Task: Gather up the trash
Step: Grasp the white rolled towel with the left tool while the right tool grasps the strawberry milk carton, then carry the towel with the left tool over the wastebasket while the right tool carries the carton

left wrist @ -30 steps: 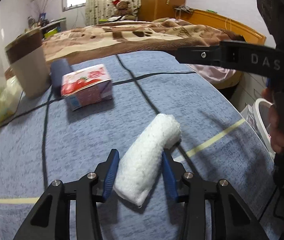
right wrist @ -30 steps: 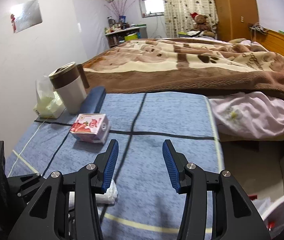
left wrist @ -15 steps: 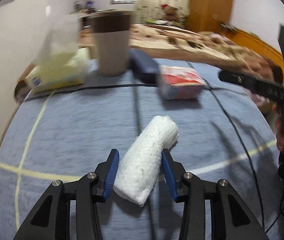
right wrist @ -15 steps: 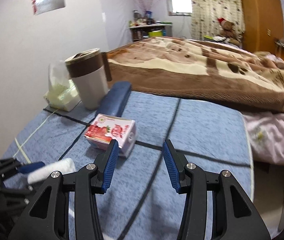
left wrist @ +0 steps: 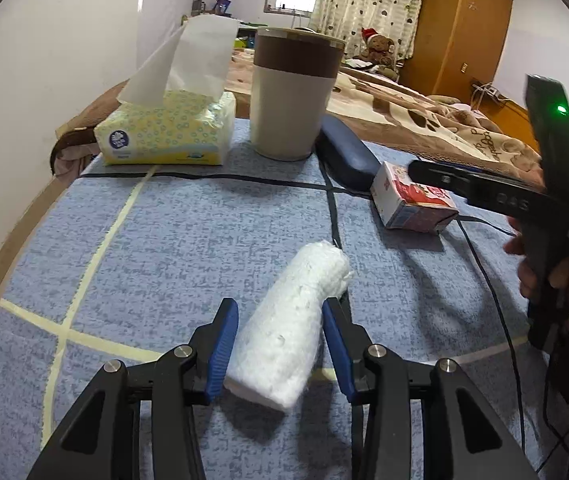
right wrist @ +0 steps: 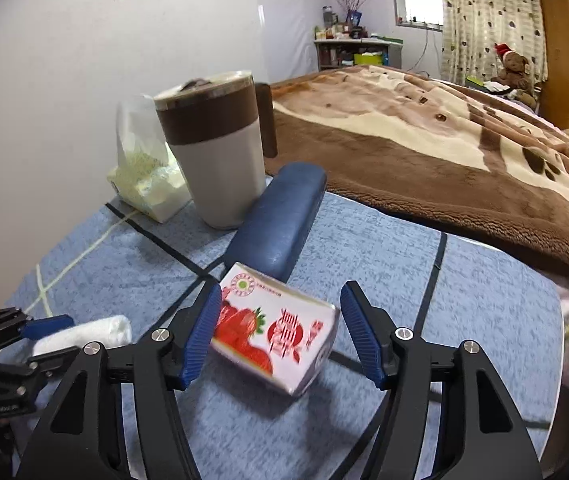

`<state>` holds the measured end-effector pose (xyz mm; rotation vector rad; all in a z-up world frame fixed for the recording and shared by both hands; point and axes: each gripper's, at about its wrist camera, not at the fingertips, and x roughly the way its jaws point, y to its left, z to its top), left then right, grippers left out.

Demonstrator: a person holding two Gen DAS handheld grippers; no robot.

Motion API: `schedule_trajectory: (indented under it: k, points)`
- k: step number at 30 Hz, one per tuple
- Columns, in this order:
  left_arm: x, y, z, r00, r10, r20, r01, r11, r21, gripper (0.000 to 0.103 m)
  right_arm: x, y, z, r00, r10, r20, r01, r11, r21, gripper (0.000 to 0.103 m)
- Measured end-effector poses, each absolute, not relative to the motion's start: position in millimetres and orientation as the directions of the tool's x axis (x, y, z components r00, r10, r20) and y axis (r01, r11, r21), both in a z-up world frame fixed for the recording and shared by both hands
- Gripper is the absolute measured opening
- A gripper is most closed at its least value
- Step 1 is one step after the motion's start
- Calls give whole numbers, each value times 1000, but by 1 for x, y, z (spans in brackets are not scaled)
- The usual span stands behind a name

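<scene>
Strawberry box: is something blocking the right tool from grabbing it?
No. The strawberry box already sits between the open fingers of the right tool, nothing in the gap. The blue case lies just behind it.

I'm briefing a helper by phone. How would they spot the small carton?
On the blue tablecloth, find the tall brown-and-cream cup and the dark blue case leaning beside it. Right in front lies the carton: the only pink box printed with strawberries.
</scene>
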<state>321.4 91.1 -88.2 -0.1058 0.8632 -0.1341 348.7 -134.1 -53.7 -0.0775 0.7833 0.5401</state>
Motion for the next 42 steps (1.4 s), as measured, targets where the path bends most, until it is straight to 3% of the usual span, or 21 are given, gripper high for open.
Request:
schedule_trajectory:
  k: [13,18,21,26,33,38,42]
  points:
    - [323,93,-90,635,-192,-748,84,980,-181,44,319,-130,-53,375,553,-744,-703,693,161,65]
    - [321,95,-86,641,-181,-746,74,982,-174,46,291,-108,-54,382,483,-788,-772,635,15,65]
    - [322,93,-86,640,-162,-751,81,986,-144,50,286,-96,-57,441,429,-788,-754,654,-66,65]
    - [327,86,-90,620,-147,-771,106,989,-103,56,293,-96,-59,435,439,-786,-696,717,15,65]
    - [330,78,-93,609,-148,-779,129,988,-87,57,300,-109,-65,445,436,-783,-636,769,67,62]
    - [325,77,-91,608,-176,-774,142,984,-112,36,296,-114,-67,466,439,-769,-601,794,89,61]
    - [318,71,-86,616,-179,-767,138,983,-119,34,284,-116,-63,497,437,-750,-588,805,79,61]
